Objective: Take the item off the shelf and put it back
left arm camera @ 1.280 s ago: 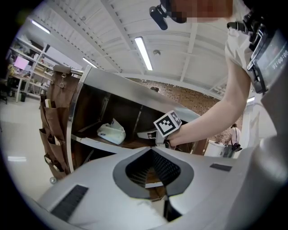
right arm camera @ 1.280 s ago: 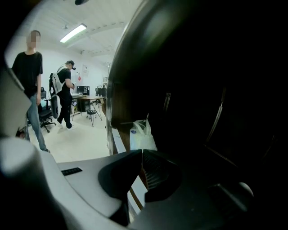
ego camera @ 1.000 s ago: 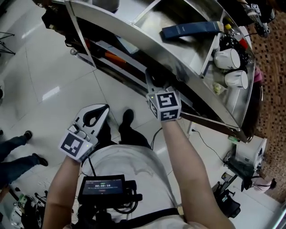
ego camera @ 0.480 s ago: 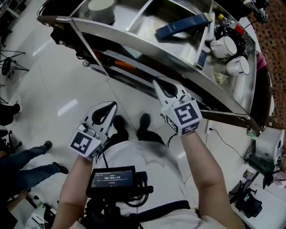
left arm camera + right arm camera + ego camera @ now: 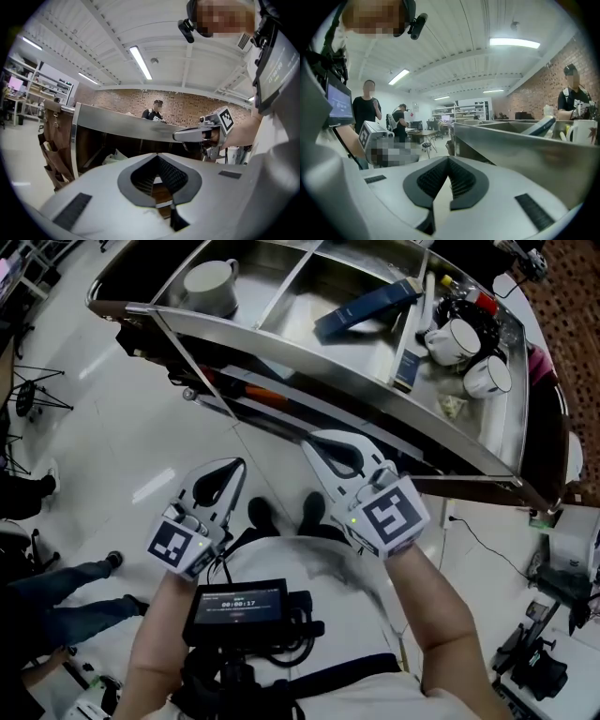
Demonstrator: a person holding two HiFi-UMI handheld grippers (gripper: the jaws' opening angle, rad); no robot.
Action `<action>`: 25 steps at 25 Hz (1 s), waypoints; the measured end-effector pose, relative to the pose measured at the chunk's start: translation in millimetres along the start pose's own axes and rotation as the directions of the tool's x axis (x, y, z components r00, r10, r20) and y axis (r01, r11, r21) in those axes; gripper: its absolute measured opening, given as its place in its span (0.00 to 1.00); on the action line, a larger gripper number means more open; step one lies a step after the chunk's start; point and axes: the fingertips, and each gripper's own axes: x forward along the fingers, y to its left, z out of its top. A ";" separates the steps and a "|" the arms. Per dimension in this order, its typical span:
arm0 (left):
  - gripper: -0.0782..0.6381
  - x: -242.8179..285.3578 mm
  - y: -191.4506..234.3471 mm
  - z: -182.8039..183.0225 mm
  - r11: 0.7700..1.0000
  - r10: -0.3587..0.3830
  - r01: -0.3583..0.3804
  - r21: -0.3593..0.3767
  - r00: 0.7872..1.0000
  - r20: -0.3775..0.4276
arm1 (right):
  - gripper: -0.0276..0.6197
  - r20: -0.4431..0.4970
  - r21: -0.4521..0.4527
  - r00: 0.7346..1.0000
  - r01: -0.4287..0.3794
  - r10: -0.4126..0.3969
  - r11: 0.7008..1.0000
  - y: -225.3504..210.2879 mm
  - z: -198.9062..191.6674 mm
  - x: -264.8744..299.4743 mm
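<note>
Your right gripper [image 5: 319, 446]: white shell, black ribbed pads [image 5: 461, 180], black-and-white square-patterned marker cube [image 5: 392, 518]. Ahead of its jaws: silver steel shelf [image 5: 309, 345], navy blue box [image 5: 366, 307], white mugs [image 5: 452, 337]. Below the jaws: glossy white floor [image 5: 122, 437].

The white right gripper with its square-marker cube [image 5: 317, 444] drew back from the long stainless-steel shelf tray [image 5: 281, 345]: a second earlier its tips were tucked beneath the tray's front rim, half a second earlier they had come out just below it, and it ended clear of the metal, closer to the person's body. The head view swung, bringing a white ceramic mug [image 5: 208, 285] in the tray's left compartment into sight
</note>
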 end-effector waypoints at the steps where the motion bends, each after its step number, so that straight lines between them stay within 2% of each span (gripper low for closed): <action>1: 0.12 0.3 -0.4 3.4 1.000 0.000 0.000 0.004 1.000 0.004 | 0.05 -0.002 0.009 1.000 -0.018 0.018 1.000 6.2 4.0 -1.9; 3: 0.12 1.4 -1.6 8.2 1.000 -0.002 0.002 0.012 1.000 0.009 | 0.05 -0.011 0.032 0.999 -0.050 0.050 0.998 17.3 9.6 -5.4; 9: 0.12 9.5 -8.9 14.3 0.999 -0.019 0.019 0.029 1.000 0.013 | 0.05 0.016 0.077 0.997 -0.079 0.078 0.994 27.4 17.3 -11.1; 21: 0.12 11.2 -11.2 11.9 0.999 -0.019 0.018 0.049 1.000 0.022 | 0.05 0.014 0.079 0.996 -0.092 0.091 0.993 31.6 14.7 -15.8; 25: 0.12 12.1 -16.3 12.4 0.999 -0.028 0.028 0.038 1.000 0.005 | 0.05 0.067 0.057 0.995 -0.084 0.080 0.995 26.4 17.8 -14.2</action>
